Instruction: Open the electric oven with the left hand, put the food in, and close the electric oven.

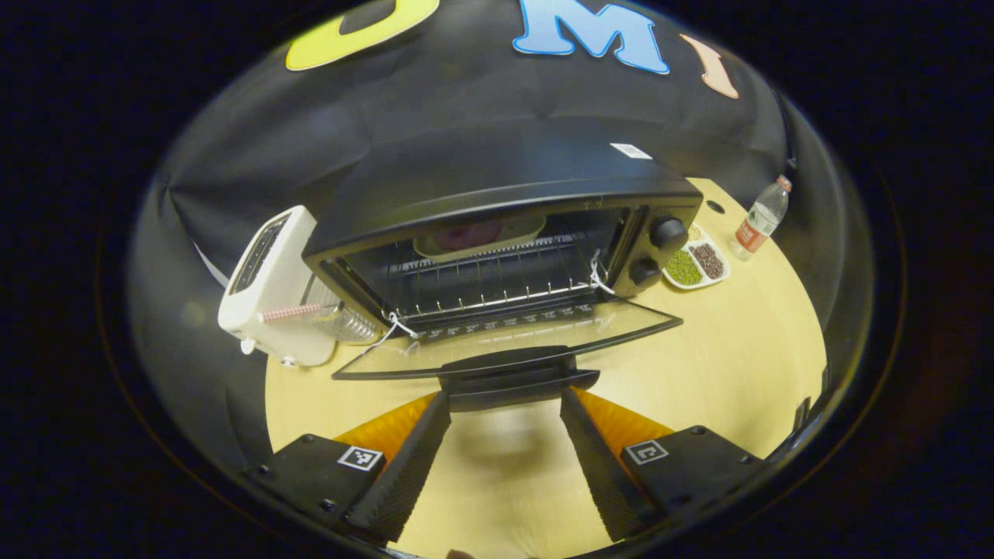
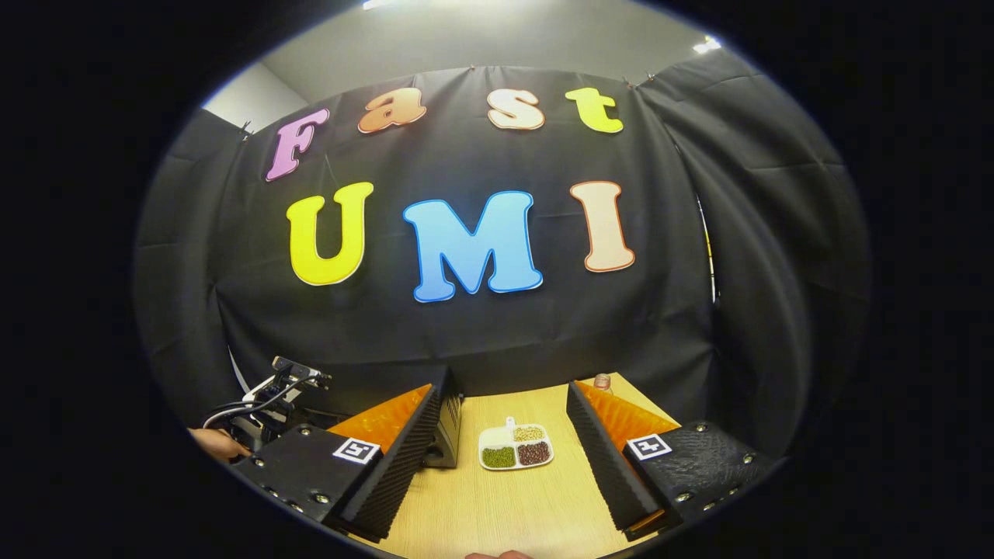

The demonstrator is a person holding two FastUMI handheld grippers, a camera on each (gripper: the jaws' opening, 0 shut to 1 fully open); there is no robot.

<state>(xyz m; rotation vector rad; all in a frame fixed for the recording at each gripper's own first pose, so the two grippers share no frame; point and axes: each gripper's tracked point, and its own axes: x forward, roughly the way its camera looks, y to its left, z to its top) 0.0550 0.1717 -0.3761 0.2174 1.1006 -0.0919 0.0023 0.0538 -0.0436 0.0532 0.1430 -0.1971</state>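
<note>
The black electric oven [image 1: 505, 171] stands on the wooden table [image 1: 738, 365] with its glass door [image 1: 512, 341] folded down flat. Inside, a plate with purple food [image 1: 474, 237] rests at the back of the wire rack [image 1: 497, 287]. My left gripper [image 1: 506, 397] is open, its fingertips reaching the door handle [image 1: 516, 373] from the front, one near each end. In the right gripper view, my right gripper [image 2: 509, 396] is open and holds nothing, off to the right of the oven's corner [image 2: 444, 435].
A white appliance [image 1: 268, 287] stands left of the oven. A divided dish of beans [image 1: 696, 264] [image 2: 515, 447] and a water bottle [image 1: 761, 217] sit to its right. A hand [image 2: 217, 444] holding the other gripper shows at the left of the right gripper view.
</note>
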